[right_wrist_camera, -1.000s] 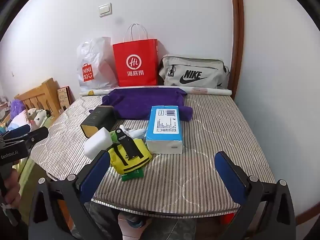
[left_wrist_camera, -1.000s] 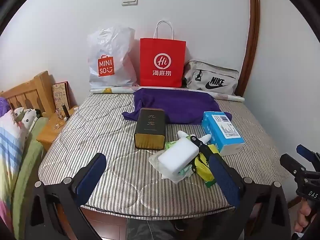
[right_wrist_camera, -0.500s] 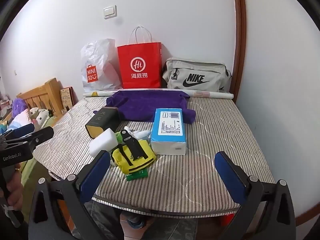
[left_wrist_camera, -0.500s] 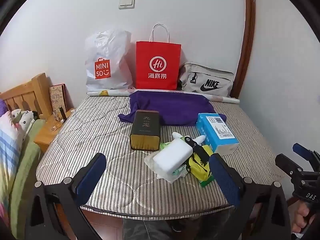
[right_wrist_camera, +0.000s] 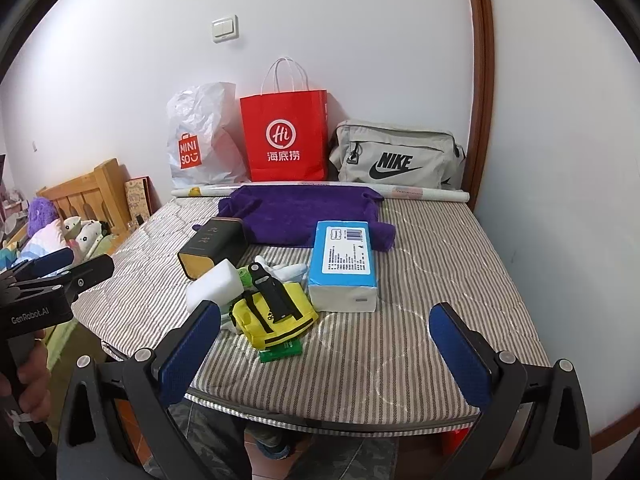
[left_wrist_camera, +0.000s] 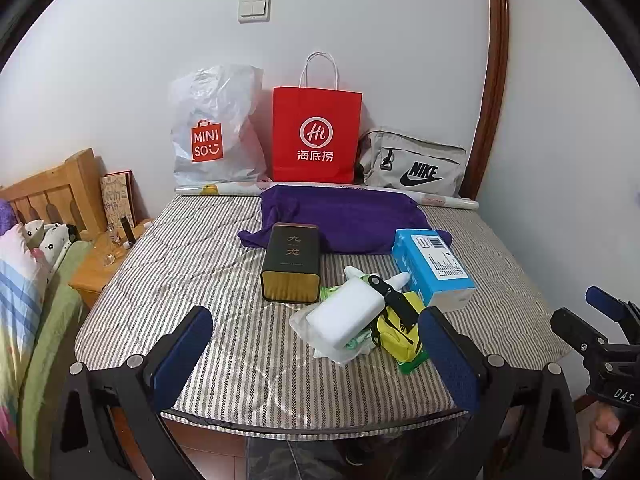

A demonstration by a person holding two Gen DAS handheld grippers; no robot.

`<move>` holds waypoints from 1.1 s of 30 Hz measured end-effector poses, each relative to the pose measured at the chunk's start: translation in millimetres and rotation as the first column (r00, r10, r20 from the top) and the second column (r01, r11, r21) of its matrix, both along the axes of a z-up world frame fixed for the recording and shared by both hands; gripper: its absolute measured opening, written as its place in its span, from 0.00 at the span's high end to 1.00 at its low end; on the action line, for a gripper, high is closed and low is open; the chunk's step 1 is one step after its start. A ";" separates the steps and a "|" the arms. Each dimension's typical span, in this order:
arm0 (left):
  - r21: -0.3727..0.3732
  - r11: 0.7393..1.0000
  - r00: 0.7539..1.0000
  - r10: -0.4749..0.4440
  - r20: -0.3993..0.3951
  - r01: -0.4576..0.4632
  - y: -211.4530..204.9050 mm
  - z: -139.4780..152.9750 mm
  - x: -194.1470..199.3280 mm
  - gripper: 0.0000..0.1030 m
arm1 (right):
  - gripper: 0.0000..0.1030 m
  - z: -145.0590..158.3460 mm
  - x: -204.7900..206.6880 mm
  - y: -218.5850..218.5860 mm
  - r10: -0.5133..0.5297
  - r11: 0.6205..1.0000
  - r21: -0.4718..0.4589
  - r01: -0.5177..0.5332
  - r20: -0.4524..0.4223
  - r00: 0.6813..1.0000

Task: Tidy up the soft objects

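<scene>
Striped grey mattress (left_wrist_camera: pixel 208 264) fills the middle of both views; you stand at its near edge, nothing picked up yet, so the step in hand reads as the approach. Purple towel (left_wrist_camera: pixel 344 216) lies spread at upper centre, touching the far side of the dark tea tin (left_wrist_camera: pixel 291 264). Blue tissue pack (left_wrist_camera: pixel 434 266) sits right of centre, its far end overlapping the towel. White sponge block (left_wrist_camera: pixel 346 312) rests on crumpled plastic, just beside the yellow pouch (left_wrist_camera: pixel 398 330), at lower centre of the left view.

Left gripper (left_wrist_camera: pixel 316 356) hangs at the bottom of its frame with jaws spread wide, nothing between them. Right gripper (right_wrist_camera: pixel 324 354) is likewise spread and empty.

Judgement: your next move calls for choosing one soft item, likely the sponge or pouch as nearest, and lowering a gripper over it with jaws straddling it.

Versus a second ago: both cameras sit slightly farther back and higher, and the objects themselves have not shifted.
</scene>
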State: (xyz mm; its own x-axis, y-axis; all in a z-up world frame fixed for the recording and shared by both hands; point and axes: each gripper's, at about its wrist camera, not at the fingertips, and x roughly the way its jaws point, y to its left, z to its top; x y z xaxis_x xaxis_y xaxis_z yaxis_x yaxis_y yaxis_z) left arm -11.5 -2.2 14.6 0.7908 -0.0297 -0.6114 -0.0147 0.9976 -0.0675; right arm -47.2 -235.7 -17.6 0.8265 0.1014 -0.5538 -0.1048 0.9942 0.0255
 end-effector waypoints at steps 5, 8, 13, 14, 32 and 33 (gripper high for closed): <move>0.002 1.000 1.000 0.000 0.002 0.000 -0.2 -1.4 -0.9 0.00 | 0.00 0.8 -0.6 0.7 0.002 1.000 0.001 -0.002 0.002 1.000; 0.004 1.000 1.000 0.003 0.004 -0.003 1.7 0.7 -2.3 0.00 | 0.00 1.9 -2.0 1.3 0.001 1.000 0.000 -0.001 0.004 1.000; 0.004 1.000 1.000 0.002 0.010 -0.002 3.2 5.3 -5.0 0.00 | 0.00 3.6 -5.1 2.2 0.001 1.000 -0.002 -0.001 0.010 1.000; 0.004 1.000 1.000 0.002 0.010 -0.002 3.5 5.5 -5.2 0.00 | 0.00 3.9 -5.3 2.0 0.000 1.000 -0.002 0.000 0.010 1.000; 0.009 1.000 1.000 -0.002 0.012 0.002 1.6 1.9 -6.5 0.00 | 0.00 3.2 -6.8 2.5 0.001 1.000 -0.002 -0.001 0.012 1.000; 0.010 1.000 1.000 -0.003 0.010 0.003 2.0 2.2 -6.1 0.00 | 0.00 3.2 -6.8 2.5 0.001 1.000 -0.002 -0.001 0.012 1.000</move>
